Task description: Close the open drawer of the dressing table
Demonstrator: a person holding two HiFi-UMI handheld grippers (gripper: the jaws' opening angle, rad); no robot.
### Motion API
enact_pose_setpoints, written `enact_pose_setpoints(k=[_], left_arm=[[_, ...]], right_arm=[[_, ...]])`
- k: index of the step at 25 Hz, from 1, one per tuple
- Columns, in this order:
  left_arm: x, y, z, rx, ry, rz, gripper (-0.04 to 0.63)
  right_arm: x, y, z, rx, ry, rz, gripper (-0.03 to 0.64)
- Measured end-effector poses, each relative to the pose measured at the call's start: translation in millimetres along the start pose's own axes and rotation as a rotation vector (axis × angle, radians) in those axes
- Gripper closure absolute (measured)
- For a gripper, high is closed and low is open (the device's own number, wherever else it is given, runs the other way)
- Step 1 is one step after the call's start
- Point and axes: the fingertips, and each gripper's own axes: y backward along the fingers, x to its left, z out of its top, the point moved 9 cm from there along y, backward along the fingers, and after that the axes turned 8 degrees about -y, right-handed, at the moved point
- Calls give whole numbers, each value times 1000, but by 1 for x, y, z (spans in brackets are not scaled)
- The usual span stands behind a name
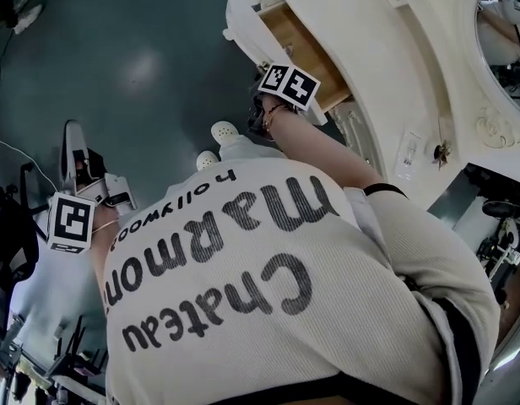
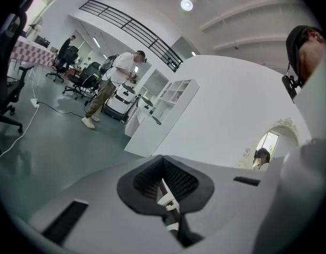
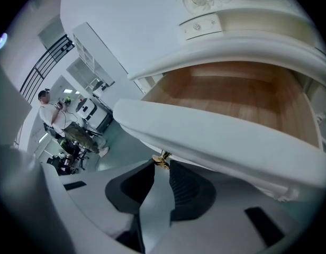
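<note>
the drawer is standing pulled out, right against the right gripper – stiff wood, probably sliding lightly. its fingers are sitting narrowly apart around the small, delicate brass pull – pushing the broad front looks safer. the left gripper fingers are resting together, empty.

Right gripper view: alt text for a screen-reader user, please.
An open drawer, white front and bare wooden inside, fills the upper right. Its small gold handle hangs right at the tips of the right gripper, whose jaws stand apart.
</note>
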Motion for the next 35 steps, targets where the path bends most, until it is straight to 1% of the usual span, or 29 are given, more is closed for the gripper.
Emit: enact_pose_setpoints(k=[2, 4, 5, 7, 10, 11, 13, 15, 19, 22, 24, 26, 28, 31, 33, 34, 35], left_arm=[[-2, 0, 3, -9, -10, -4, 589], [1, 3, 3, -8, 19, 28, 589], [1, 2, 4, -9, 17, 28, 589], [1, 0, 9, -18, -16, -1, 589], [7, 4, 8, -10, 16, 38, 589], [7, 3, 9, -11, 14, 34, 589], [6, 0, 12, -20, -17, -3, 589], [7, -2, 14, -25, -28, -15, 589], [11, -1, 12, -16, 6, 22, 589], [11, -2, 11, -11, 12, 21, 589], [10, -5, 12, -13, -1, 2, 589], [11, -5, 11, -13, 10, 11, 589], [11, -6, 12, -17, 4, 5, 589], [16, -5, 7, 0, 61, 70, 589], [15, -9, 10, -6, 32, 40, 589], [15, -9, 10, -4, 33, 43, 589], [16, -8, 8, 3, 53, 68, 589]], right_arm=[[-1, 0, 2, -2, 5, -10, 509], [-3, -1, 4, -7, 4, -17, 509], [-3, -1, 5, -10, 3, -19, 509], [-3, -2, 7, -15, -2, -24, 509], [-3, -2, 11, -25, -7, -35, 508], [-4, -2, 12, -31, -8, -40, 508], [-6, -2, 15, -43, -2, -53, 508], [-6, -2, 17, -49, 9, -60, 509], [-7, -2, 19, -55, 22, -62, 509], [-8, -2, 20, -59, 23, -65, 509], [-8, -2, 21, -62, 23, -68, 509], [-9, -2, 23, -63, 21, -70, 509], [-11, -3, 25, -65, 22, -72, 509], [-13, -4, 30, -73, 25, -79, 509], [-14, -4, 32, -74, 29, -83, 509], [-14, -3, 33, -73, 33, -85, 509], [-14, -3, 34, -71, 36, -86, 509]])
